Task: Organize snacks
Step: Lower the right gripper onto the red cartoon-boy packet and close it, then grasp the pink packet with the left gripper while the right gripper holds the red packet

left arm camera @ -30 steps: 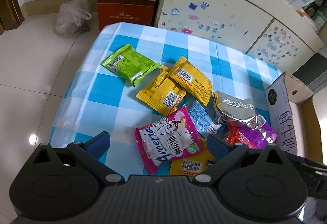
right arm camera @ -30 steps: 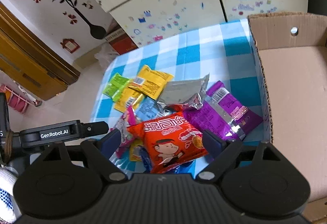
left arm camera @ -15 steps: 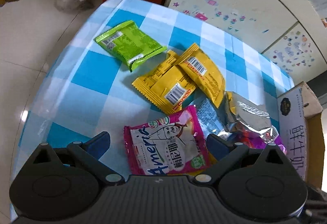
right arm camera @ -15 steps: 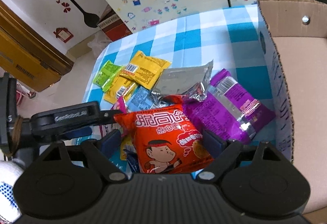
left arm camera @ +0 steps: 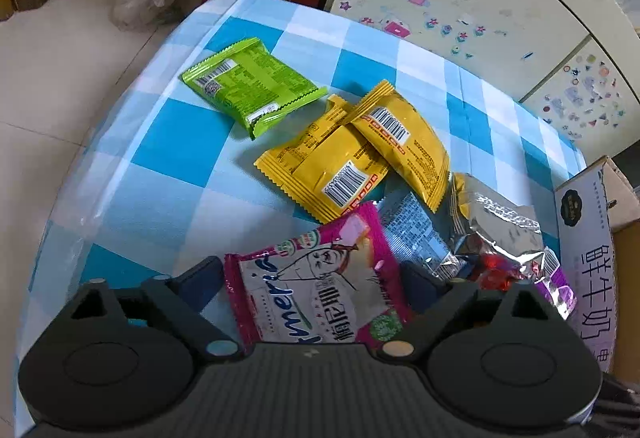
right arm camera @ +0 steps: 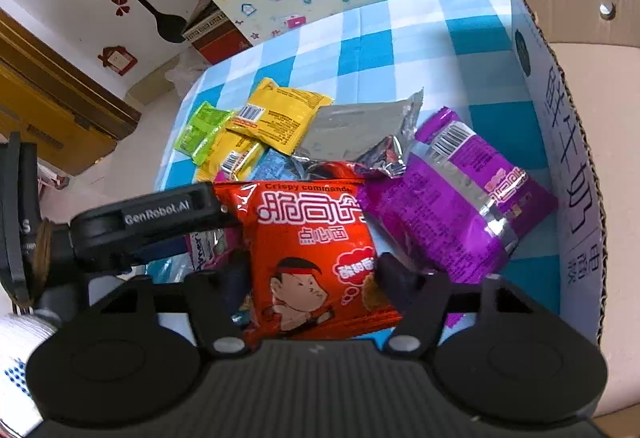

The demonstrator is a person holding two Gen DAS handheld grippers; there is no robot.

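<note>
left wrist view first: the left gripper (left arm camera: 308, 278) is down over the pink packet (left arm camera: 320, 290), fingers straddling it, and its jaws have just been closing. the right finger sits against the packet's edge, the left finger still shows a sliver of cloth beside it, so i'd call this spread around the packet, not yet pinching. that packet lies at the near edge of the table (left arm camera: 160, 126), the easiest one to take from this side. further in, the green packet (left arm camera: 252, 86) lies alone toward the far left corner, and two yellow packets (left arm camera: 360, 154) overlap mid-table. the silver packet (left arm camera: 496, 226) lies crumpled near the cardboard box (left arm camera: 584, 238).

right wrist view now: the right gripper (right arm camera: 312, 274) has its jaws just closed in on the red packet (right arm camera: 316, 250), both fingers pressing its sides, a pinch, i'd judge ready to lift. the purple packet (right arm camera: 456, 206) lies just beside the box wall.

what this view adds: the box interior, open and bare where visible, likely the destination at the table's right edge. it also shows the left gripper from outside, reaching in low over the heap.
</note>
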